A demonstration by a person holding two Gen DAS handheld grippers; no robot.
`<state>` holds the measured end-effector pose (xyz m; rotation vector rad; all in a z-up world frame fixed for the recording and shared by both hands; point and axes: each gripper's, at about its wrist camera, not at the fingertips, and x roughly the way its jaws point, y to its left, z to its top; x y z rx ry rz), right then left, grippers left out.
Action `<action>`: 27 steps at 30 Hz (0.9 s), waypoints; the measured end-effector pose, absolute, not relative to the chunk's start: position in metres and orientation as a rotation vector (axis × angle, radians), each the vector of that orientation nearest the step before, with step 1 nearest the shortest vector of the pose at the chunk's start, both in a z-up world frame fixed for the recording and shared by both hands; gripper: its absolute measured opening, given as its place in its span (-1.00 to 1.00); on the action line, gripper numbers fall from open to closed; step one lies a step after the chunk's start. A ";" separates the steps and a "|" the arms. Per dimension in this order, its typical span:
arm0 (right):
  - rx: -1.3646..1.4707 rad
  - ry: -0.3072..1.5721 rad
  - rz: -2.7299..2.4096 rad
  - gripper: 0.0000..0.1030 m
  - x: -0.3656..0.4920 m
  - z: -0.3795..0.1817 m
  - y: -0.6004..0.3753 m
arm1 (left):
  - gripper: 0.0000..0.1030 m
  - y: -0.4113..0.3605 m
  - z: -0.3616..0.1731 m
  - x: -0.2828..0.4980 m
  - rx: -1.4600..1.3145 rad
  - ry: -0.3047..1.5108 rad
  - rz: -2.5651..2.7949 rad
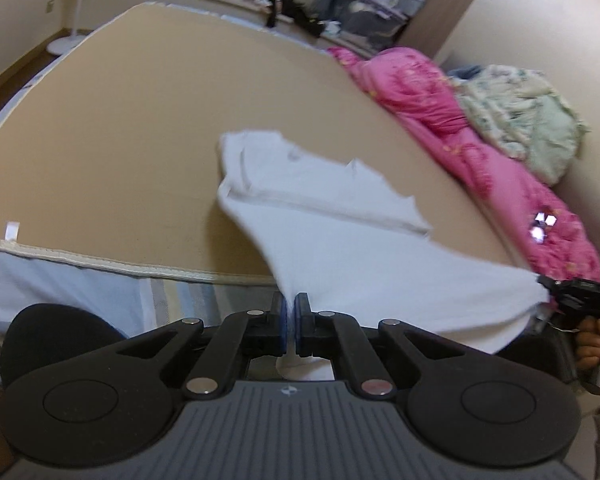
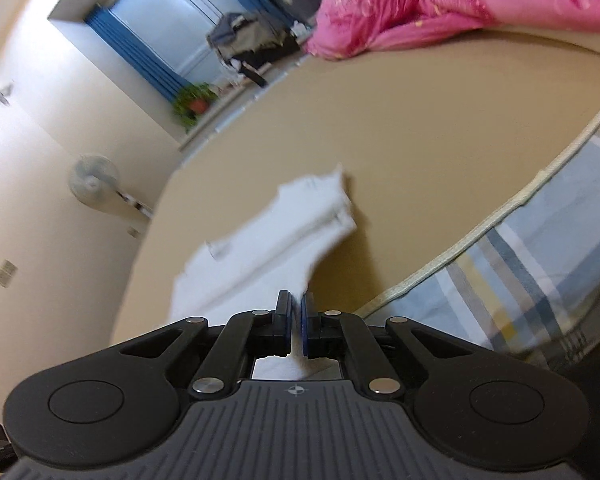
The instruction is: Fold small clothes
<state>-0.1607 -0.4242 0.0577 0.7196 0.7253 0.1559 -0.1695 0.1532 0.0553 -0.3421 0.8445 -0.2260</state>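
Left wrist: both grippers clamped on white garment [image 1: 340, 240], near edge lifted.
Left gripper [image 1: 290, 304] fingers pinched one corner; right gripper [image 1: 548, 286] held the other at frame right. Far end lay folded on the tan bed [image 1: 120, 140]. Pink quilt [image 1: 440, 120] bunched along the right side.

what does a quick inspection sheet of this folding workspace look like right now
surface: tan mat over a bed, striped sheet showing at the near edge
job's things: white garment, near edge lifted, far part resting on the mat
clutter: pink quilt and pale green blanket piled along one side
grippers: left gripper and right gripper each shut on the garment's near edge
cables: nothing seen
surroundings: potted plant, blue curtains, standing fan, piled clothes by the window
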 end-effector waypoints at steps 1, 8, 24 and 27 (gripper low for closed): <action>0.740 0.726 0.160 -0.92 -0.163 0.060 -0.426 | -0.93 0.155 0.059 -0.166 -0.345 0.849 -0.234; 0.681 0.741 0.144 -0.92 -0.053 0.041 -0.413 | -0.93 0.164 0.035 -0.009 -0.340 0.840 -0.174; 0.468 0.748 -0.093 -0.55 0.133 -0.061 -0.395 | -0.24 0.182 -0.064 0.171 -0.298 0.870 -0.072; 0.442 0.805 -0.064 -0.54 0.147 -0.073 -0.384 | -0.24 0.182 -0.071 0.188 -0.407 0.869 -0.060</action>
